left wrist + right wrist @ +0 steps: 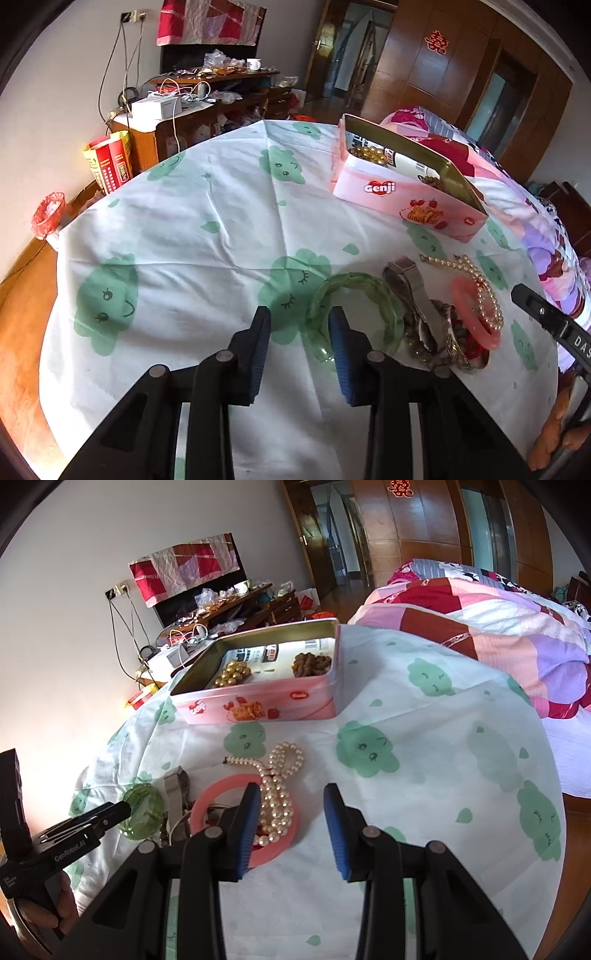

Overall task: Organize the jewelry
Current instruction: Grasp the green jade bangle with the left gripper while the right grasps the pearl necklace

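A pink Genji tin (pixel 410 201) stands open on the cloth-covered table and holds gold beads (pixel 232 674) and brown beads (pixel 312 663). In front of it lie a green bangle (pixel 356 314), a silver watch (pixel 417 291), a pink bangle (pixel 236 819) and a pearl necklace (pixel 280 771). My left gripper (pixel 300 317) is open, its right finger (pixel 341 347) over the green bangle's near left rim. My right gripper (pixel 290 797) is open, its left finger (pixel 246 823) over the pink bangle and pearls. Neither holds anything.
The table has a white cloth with green cloud faces (pixel 207 229). A bed with a patchwork quilt (pixel 480 627) lies to the right. A cluttered wooden desk (pixel 207 96) stands behind the table. A red-lined bin (pixel 48 216) sits at the left.
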`<state>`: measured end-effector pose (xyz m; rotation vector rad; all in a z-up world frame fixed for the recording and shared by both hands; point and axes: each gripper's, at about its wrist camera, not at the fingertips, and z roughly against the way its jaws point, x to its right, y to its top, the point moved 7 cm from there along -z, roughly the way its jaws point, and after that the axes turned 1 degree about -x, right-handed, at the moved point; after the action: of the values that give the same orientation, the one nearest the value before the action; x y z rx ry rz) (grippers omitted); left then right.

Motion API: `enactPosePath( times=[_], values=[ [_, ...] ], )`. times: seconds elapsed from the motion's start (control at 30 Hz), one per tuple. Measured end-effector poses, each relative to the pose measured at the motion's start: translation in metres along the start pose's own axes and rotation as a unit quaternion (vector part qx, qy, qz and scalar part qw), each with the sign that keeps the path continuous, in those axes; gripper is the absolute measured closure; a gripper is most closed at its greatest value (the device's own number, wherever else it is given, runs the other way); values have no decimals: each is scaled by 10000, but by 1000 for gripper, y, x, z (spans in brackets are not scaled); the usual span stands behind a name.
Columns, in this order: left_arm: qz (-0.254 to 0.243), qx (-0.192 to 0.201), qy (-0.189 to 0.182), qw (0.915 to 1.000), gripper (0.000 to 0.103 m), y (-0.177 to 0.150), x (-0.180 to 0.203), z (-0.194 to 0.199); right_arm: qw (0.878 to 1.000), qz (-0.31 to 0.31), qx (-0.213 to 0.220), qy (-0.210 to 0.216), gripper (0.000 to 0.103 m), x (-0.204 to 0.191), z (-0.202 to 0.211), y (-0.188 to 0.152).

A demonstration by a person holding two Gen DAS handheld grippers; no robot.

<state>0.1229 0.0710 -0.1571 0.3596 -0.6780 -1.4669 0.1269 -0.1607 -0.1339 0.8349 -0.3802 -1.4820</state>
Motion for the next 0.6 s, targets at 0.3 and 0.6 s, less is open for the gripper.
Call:
enactPosePath(
  times=[0.3, 0.6],
  values=[
    [-836, -191, 270, 9959, 96, -2, 24, -6, 9999, -64, -71, 42, 64, 3, -4, -1],
    [-709, 320, -6, 9970, 98, 3, 23, 16, 9993, -14, -262, 276, 64, -6, -16, 4]
  ],
)
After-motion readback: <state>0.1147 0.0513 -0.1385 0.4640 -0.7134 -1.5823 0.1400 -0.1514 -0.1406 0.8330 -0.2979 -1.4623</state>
